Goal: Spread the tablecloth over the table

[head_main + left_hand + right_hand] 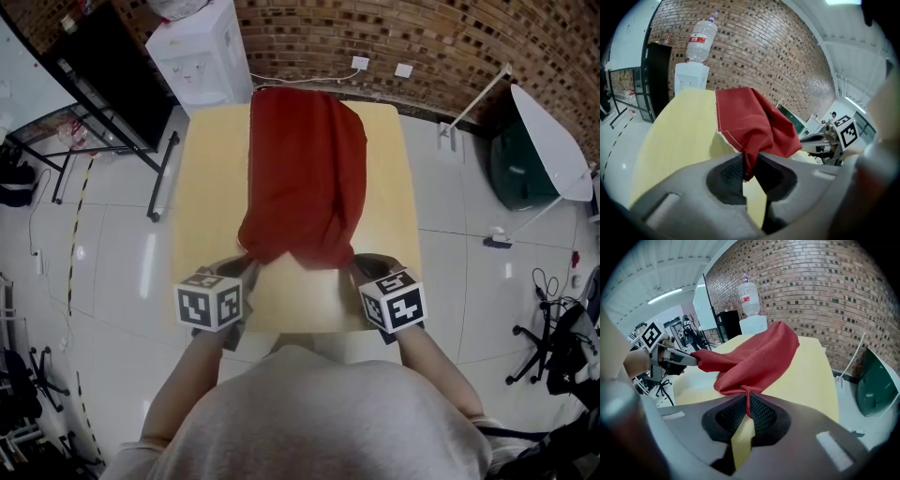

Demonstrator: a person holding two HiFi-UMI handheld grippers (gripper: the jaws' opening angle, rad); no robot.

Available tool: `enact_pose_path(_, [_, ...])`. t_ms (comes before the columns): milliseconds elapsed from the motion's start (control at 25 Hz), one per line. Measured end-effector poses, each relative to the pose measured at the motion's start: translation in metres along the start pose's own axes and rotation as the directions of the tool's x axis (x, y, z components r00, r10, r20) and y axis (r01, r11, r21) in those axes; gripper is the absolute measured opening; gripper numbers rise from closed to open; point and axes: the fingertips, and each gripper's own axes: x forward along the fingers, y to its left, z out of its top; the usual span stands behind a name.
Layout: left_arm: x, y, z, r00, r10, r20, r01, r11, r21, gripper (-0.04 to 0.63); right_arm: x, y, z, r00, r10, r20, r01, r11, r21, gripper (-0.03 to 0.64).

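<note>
The left gripper [749, 172] has its jaws pinched tight on one near corner of the red cloth [305, 178]. The right gripper [746, 412] is pinched on the other near corner. The cloth lies bunched in a strip down the middle of the table [208, 187], running away from both grippers to the far edge. Bare yellow table shows outside each gripper. I think the job is only at its start. To do this step well, hold both pinches tight, lift the corners a little, and pull each gripper out toward its own side so the cloth opens flat. Go slowly, or a thin corner could slip out.
</note>
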Motion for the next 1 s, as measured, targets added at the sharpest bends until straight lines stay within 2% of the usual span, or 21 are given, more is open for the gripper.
enact_pose_path(280, [-0.003, 0.007, 0.08, 0.996, -0.023, 0.084, 0.018, 0.998, 0.055, 0.038, -0.011, -0.025, 0.078, 0.992, -0.054, 0.114, 0.054, 0.999, 0.0, 0.026])
enact_pose_path(440, [-0.006, 0.01, 0.135, 0.99, -0.025, 0.136, 0.009, 0.994, 0.113, 0.037, -0.022, -0.049, 0.126, 0.98, -0.098, 0.17, 0.102, 0.995, -0.015, 0.026])
enact_pose_path(760, [-0.009, 0.025, 0.248, 0.976, -0.011, 0.219, -0.043, 0.97, 0.238, 0.038, -0.044, -0.099, 0.237, 0.933, -0.194, 0.304, 0.216, 0.975, -0.042, 0.026])
enact_pose_path(1000, [-0.008, 0.045, 0.331, 0.958, 0.004, 0.288, -0.084, 0.96, 0.267, 0.038, -0.052, -0.133, 0.319, 0.896, -0.244, 0.371, 0.286, 0.956, -0.064, 0.026])
